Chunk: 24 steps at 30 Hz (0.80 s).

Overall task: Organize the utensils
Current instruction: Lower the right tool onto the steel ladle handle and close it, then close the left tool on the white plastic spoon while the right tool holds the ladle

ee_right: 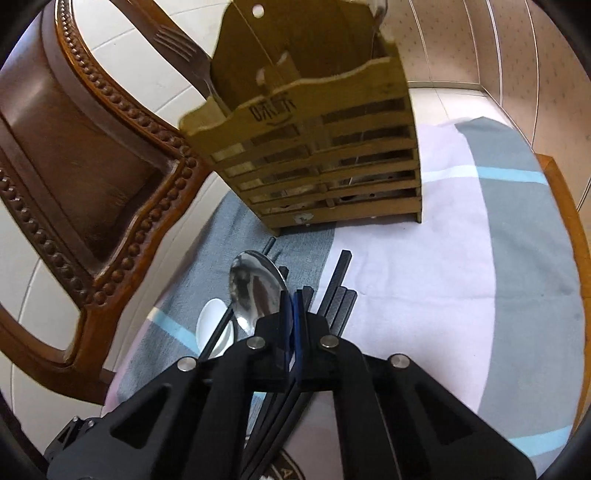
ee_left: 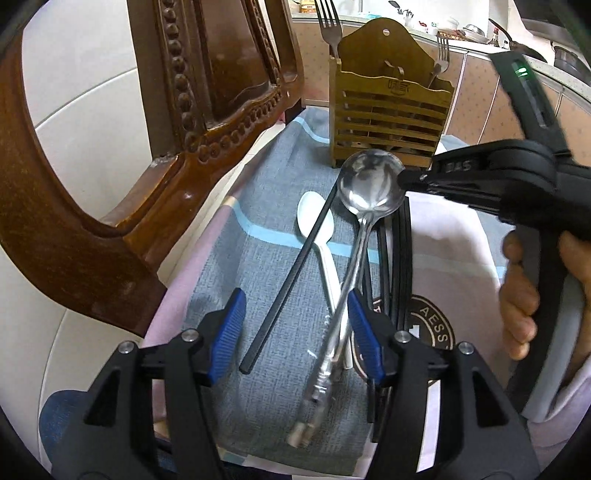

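Observation:
A steel ladle [ee_left: 369, 186] hangs tilted above the cloth; my right gripper [ee_left: 404, 179] is shut on the rim of its bowl [ee_right: 255, 291]. Its handle runs down between the open blue pads of my left gripper [ee_left: 295, 325], which touches nothing. Under it lie a white spoon [ee_left: 316, 221], a single black chopstick [ee_left: 291, 280] and a bundle of black chopsticks [ee_left: 397, 266]. The wooden utensil holder [ee_left: 388, 107] stands behind, with two forks [ee_left: 328, 26] in it. In the right wrist view the holder [ee_right: 314, 147] is close ahead.
A carved wooden chair [ee_left: 110, 147] stands close on the left. The table carries a grey, pink and blue cloth [ee_left: 258, 206]. A kitchen counter with pans [ee_left: 517, 44] lies far behind. The table's wooden edge [ee_right: 565, 206] shows at right.

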Tool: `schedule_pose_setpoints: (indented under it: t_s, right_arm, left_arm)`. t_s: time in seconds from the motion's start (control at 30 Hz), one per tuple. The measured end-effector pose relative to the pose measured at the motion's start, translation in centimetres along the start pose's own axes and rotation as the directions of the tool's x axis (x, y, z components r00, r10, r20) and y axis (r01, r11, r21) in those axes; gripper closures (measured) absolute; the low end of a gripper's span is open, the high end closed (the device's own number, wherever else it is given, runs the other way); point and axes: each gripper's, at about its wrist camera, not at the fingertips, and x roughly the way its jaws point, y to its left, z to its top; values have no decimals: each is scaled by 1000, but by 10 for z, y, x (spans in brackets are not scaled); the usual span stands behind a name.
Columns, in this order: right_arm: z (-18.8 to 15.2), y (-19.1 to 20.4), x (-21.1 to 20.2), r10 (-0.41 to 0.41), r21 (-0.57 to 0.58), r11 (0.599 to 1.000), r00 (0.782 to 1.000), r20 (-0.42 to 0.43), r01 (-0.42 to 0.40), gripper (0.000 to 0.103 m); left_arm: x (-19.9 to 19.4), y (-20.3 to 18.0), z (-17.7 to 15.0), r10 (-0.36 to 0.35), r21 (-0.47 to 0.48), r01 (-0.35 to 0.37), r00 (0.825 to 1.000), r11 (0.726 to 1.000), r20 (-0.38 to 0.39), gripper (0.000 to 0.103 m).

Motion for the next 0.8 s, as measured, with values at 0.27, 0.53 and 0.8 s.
schedule_pose_setpoints:
  t_s: [0.27, 0.53, 0.8]
  right_arm:
    - [-3, -17, -39, -10, 3, 1000, 999, 48, 9, 100]
    - [-12, -54, -67, -44, 47, 998, 996, 81, 40, 99]
    - [-24, -93, -73, -19, 115, 993, 997, 81, 10, 99]
  left_arm:
    - [-1, -3, 0, 2, 8, -2, 1000, 1000, -3, 45]
    - [9, 16, 13, -33, -38, 32, 999, 999, -24, 45]
    - [34, 22, 36, -143, -58, 139, 986, 989, -84, 45]
